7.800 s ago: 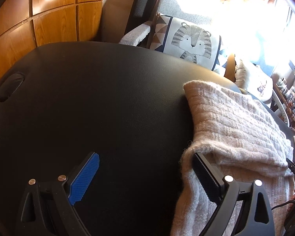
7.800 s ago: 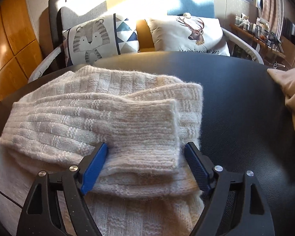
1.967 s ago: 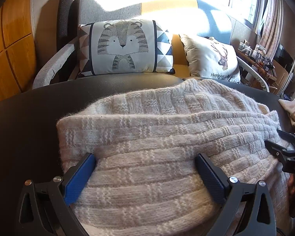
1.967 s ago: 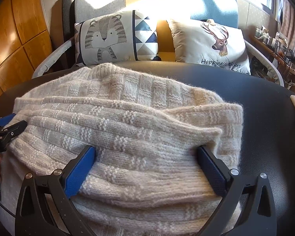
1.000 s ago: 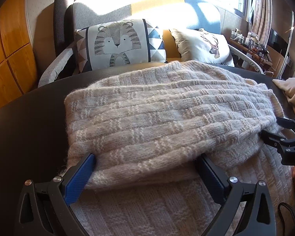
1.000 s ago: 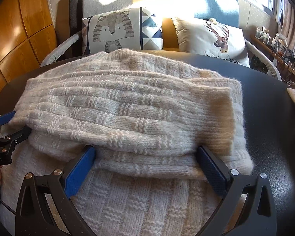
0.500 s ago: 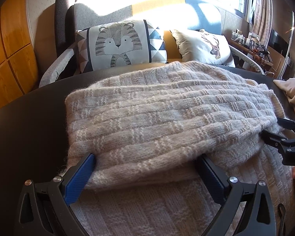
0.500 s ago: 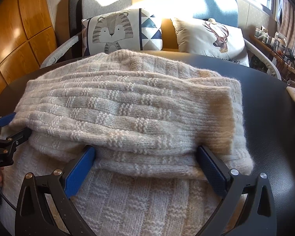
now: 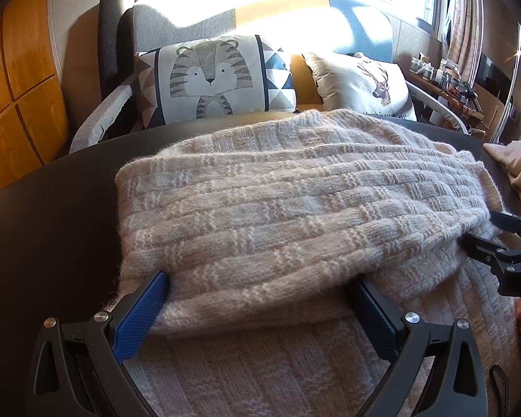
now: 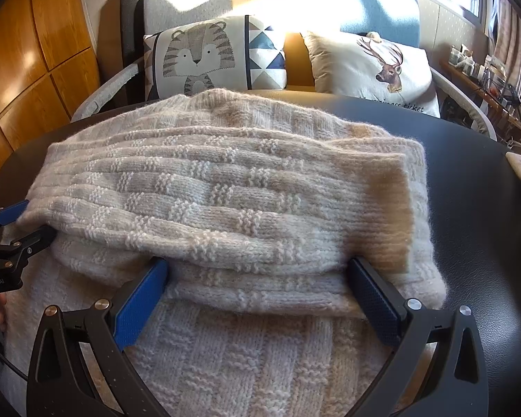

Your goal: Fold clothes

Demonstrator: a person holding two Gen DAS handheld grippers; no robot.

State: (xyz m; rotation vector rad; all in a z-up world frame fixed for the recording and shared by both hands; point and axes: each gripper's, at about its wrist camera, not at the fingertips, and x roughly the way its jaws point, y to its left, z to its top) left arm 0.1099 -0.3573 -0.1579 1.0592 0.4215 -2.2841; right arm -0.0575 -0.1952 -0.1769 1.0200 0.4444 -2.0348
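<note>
Nothing has shifted lately: both grippers, left (image 9: 258, 307) and right (image 10: 257, 299), stay spread around the sweater (image 9: 295, 215) fold low in frame, seemingly smoothing; next, close and fold.

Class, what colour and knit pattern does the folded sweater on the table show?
Cream, with a basket-weave block knit; the sweater shows best in the right wrist view.

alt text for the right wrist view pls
A cream knit sweater lies folded on a black table, the open right gripper straddling its near folded edge. The left gripper shows at far left; tiger and deer cushions sit behind.
</note>
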